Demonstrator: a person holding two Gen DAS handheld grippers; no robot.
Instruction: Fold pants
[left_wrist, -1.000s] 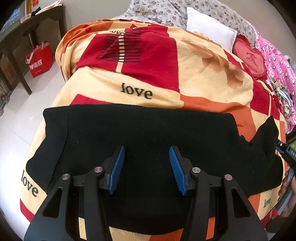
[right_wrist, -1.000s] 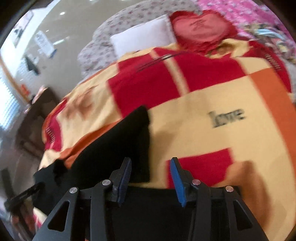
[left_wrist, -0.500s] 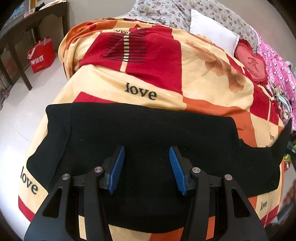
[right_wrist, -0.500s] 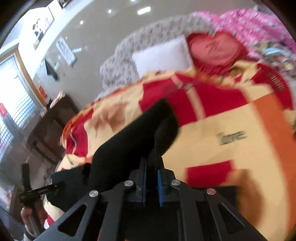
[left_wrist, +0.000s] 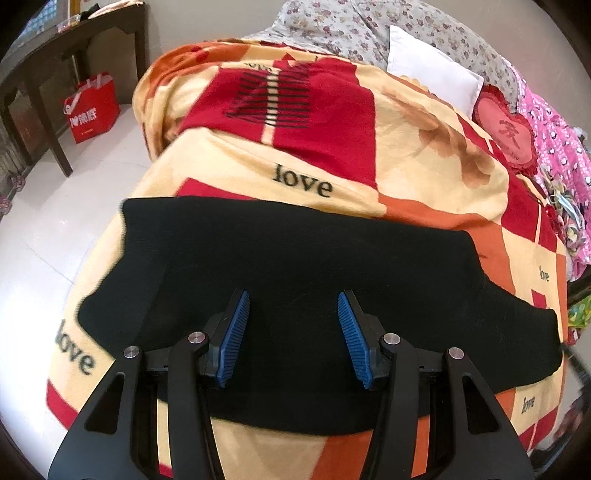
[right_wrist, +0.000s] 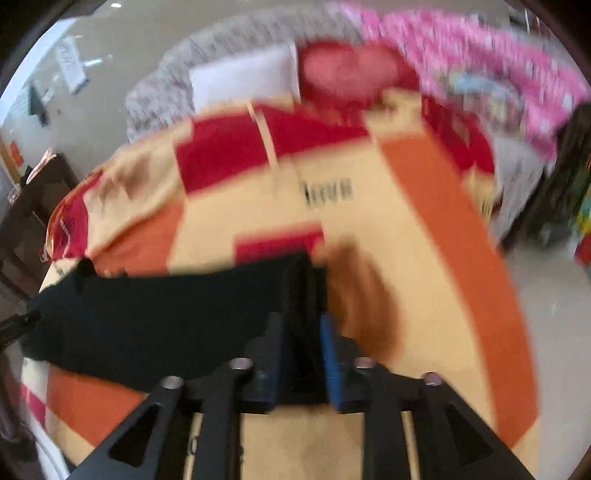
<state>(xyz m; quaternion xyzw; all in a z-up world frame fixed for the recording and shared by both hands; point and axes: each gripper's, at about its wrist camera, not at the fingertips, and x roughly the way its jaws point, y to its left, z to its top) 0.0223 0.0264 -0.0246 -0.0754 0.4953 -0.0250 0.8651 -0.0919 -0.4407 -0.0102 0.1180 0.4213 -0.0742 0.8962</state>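
Black pants lie spread across the near end of a bed covered by a red, orange and cream "love" blanket. My left gripper is open and hovers just above the middle of the pants, holding nothing. My right gripper is shut on the right end of the pants, which stretch away to the left in the blurred right wrist view. The right gripper itself is outside the left wrist view.
A white pillow, a red heart cushion and pink bedding lie at the head of the bed. A dark wooden table and a red bag stand on the floor to the left.
My right gripper closed on the raised right end of the pants, then pulled it down and flat. The left gripper stayed open over the pants.
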